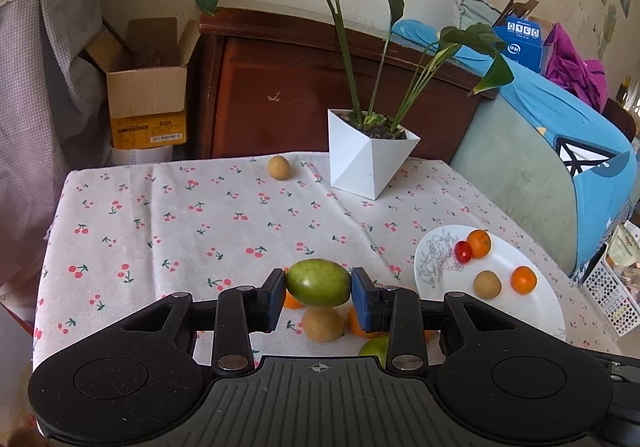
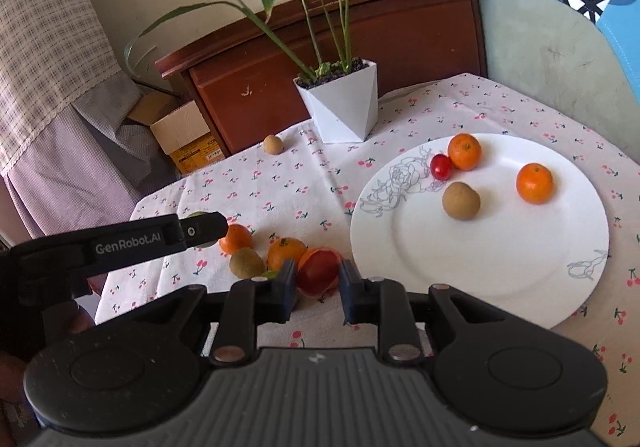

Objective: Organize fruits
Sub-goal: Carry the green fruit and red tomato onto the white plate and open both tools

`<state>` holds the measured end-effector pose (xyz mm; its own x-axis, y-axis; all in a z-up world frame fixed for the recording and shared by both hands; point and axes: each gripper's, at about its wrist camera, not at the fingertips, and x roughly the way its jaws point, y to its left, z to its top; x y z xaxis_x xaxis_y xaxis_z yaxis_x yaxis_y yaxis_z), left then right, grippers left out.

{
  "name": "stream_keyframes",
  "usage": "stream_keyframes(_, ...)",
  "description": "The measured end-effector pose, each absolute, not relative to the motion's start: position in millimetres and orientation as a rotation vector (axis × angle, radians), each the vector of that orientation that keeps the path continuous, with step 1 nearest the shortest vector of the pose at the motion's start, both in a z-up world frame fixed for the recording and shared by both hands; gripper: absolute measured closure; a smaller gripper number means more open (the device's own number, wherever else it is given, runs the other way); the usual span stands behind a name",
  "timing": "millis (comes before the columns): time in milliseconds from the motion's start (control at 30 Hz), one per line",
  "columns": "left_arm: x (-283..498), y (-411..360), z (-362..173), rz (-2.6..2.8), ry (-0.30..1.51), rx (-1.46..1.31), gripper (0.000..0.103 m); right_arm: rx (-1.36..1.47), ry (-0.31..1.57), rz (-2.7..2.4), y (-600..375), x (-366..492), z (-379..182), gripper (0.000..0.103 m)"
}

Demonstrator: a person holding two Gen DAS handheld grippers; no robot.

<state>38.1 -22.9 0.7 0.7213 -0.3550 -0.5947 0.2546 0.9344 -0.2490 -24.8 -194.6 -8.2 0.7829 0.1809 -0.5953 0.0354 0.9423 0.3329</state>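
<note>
My left gripper [image 1: 319,289] pinches a green fruit [image 1: 319,282]; its arm reads "GenRobot.AI" [image 2: 127,247]. My right gripper [image 2: 318,283] straddles, fingers spread, a red-orange fruit [image 2: 318,272].

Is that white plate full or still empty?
Partly filled. The plate holds two oranges, a small red tomato and a brown fruit; much of it is bare.

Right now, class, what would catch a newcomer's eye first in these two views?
The green fruit clamped between the left gripper's blue pads, raised above the cherry-print tablecloth. To the right lies the white plate with two oranges, a red tomato and a brown fruit. The right gripper brackets a reddish fruit beside the plate.
</note>
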Motion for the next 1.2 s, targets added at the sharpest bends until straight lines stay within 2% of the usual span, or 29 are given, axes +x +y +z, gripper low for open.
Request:
stream_keyframes(300, 36.2, -56.5, 10.2, -0.452, 0.674, -0.178, 0.070, 0.426, 0.571, -0.056, -247.2, -32.8, 18.0, 0.083)
stream_keyframes(933, 30.1, -127.4, -17.7, -0.576, 0.744, -0.106, 0.070, 0.627, 0.648, -0.242, -299.8, -44.7, -7.2, 0.080)
stream_keyframes(1100, 28.7, -130.2, -16.2, -0.583, 0.740, -0.099, 0.067, 0.626, 0.652, -0.234, -298.3, -43.5, -7.4, 0.077)
stream_keyframes(1133, 29.1, -129.5, -15.0, -0.578, 0.741, -0.099, 0.065, 0.628, 0.654, -0.232, -298.2, -43.4, -7.6, 0.076)
stream_keyframes(1200, 29.3, -126.1, -11.1, -0.563, 0.731, -0.106, 0.055, 0.638, 0.658, -0.228, -297.8, -42.8, -8.6, 0.068)
